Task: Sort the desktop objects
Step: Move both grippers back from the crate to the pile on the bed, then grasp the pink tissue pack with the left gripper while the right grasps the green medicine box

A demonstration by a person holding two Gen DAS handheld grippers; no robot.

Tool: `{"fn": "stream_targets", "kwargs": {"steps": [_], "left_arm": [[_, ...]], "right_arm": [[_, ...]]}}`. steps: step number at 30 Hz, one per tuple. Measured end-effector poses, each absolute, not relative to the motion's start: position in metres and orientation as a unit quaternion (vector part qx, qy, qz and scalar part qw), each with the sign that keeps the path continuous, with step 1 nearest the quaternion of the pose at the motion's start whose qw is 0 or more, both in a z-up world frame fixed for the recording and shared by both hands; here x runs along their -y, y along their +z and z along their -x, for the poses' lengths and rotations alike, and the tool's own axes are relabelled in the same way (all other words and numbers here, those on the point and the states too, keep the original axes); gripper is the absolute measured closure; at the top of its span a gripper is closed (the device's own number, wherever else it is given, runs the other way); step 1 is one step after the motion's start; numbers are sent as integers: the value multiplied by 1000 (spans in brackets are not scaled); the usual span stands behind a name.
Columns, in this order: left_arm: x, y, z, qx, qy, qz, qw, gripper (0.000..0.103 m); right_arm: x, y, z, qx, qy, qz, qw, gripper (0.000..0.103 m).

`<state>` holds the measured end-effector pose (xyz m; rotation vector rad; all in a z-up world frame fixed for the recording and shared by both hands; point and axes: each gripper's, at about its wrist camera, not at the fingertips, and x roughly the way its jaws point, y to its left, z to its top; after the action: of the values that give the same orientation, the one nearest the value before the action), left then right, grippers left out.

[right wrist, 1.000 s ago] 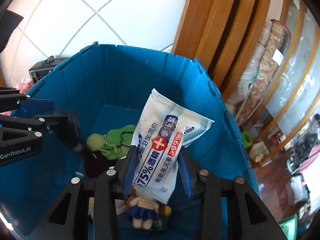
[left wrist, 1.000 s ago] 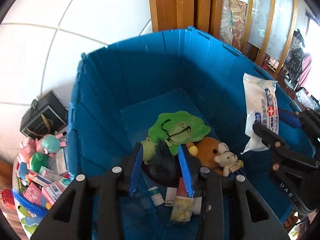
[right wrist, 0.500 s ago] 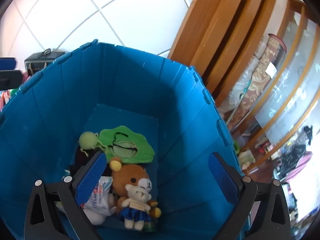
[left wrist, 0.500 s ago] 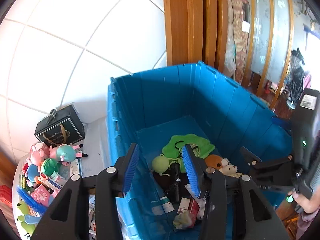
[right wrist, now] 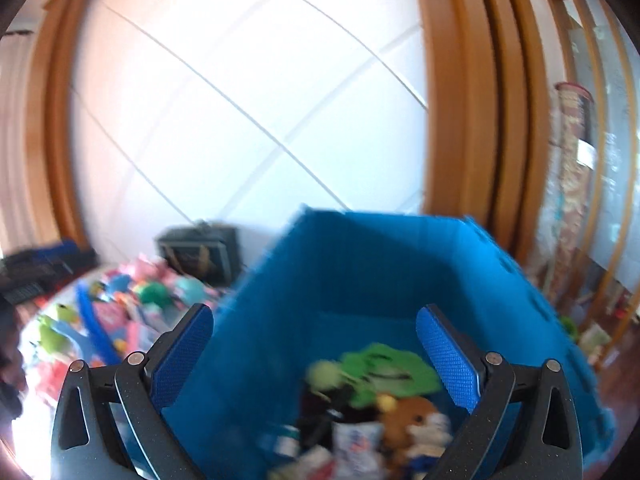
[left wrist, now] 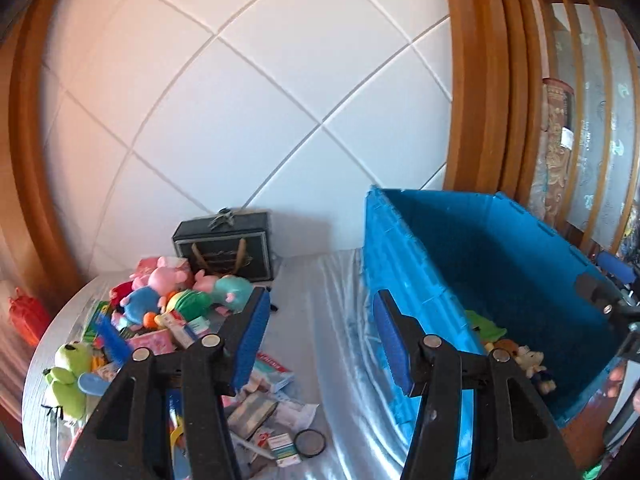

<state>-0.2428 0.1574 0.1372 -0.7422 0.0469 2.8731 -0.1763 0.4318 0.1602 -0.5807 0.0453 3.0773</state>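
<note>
A blue plastic crate (left wrist: 404,264) stands on the table's right side; it also shows in the blurred right wrist view (right wrist: 360,264). Inside lie a green plush (right wrist: 384,372), a brown bear (right wrist: 412,412), a wipes pack (right wrist: 356,440) and small items. My left gripper (left wrist: 320,340) is open and empty, above the table just left of the crate wall. My right gripper (right wrist: 316,356) is open and empty above the crate's near left corner. A pile of plush toys (left wrist: 176,292) and small boxes (left wrist: 272,372) lies on the table's left.
A black gift bag (left wrist: 228,244) stands against the white tiled wall behind the pile. A green frog plush (left wrist: 70,372) lies at the table's left edge. A round lens-like disc (left wrist: 310,443) and a small box (left wrist: 286,444) lie near the front. Wooden door frames stand to the right.
Both grippers let go of what they held into the crate, a dark item from the left and the wipes pack from the right. Both then opened, rose and swung left toward the table pile.
</note>
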Motion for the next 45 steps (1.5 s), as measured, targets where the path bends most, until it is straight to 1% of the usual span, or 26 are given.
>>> {"fn": "stream_targets", "kwargs": {"steps": [3, 6, 9, 13, 15, 18, 20, 23, 26, 31, 37, 40, 41, 42, 43, 45], "left_arm": [[-112, 118, 238, -11, 964, 265, 35, 50], [-59, 99, 231, 14, 959, 281, -23, 50], [-2, 81, 219, 43, 951, 298, -65, 50], [62, 54, 195, 40, 939, 308, -145, 50], [96, 36, 187, 52, 928, 328, -169, 50], [147, 4, 172, 77, 903, 365, -215, 50], [179, -20, 168, 93, 880, 397, -243, 50], [212, -52, 162, 110, 860, 426, -257, 50], [228, -80, 169, 106, 847, 458, -247, 50], [255, -119, 192, 98, 834, 511, -183, 50], [264, -145, 217, 7, 820, 566, -81, 50], [267, -157, 230, -5, 807, 589, -32, 49], [269, -158, 234, -3, 807, 590, -20, 45], [270, -159, 237, -4, 807, 590, -9, 35], [270, -161, 240, -9, 803, 596, -2, 29], [266, -166, 245, -30, 799, 600, 9, 23]], "right_arm": [[-389, 165, 179, -21, 985, 164, -44, 0], [-345, 161, 189, -13, 982, 166, -86, 0], [-309, 149, 204, -13, 973, 189, -132, 0], [-264, 125, 220, -9, 959, 219, -181, 0], [-247, 108, 227, -12, 950, 242, -200, 0], [-227, 73, 245, -13, 935, 291, -203, 0], [-216, 45, 255, -4, 926, 330, -185, 0], [-212, 4, 270, -11, 907, 389, -164, 0], [-211, -33, 281, -12, 890, 434, -137, 0], [-215, -76, 291, -14, 866, 491, -94, 0], [-222, -94, 291, -26, 850, 524, -46, 0], [-222, -98, 290, -37, 845, 533, -28, 0], [-222, -100, 290, -40, 844, 535, -23, 0], [-221, -101, 290, -43, 842, 538, -18, 0], [-220, -103, 290, -47, 840, 540, -15, 0], [-217, -106, 290, -51, 837, 545, -10, 0]]}}
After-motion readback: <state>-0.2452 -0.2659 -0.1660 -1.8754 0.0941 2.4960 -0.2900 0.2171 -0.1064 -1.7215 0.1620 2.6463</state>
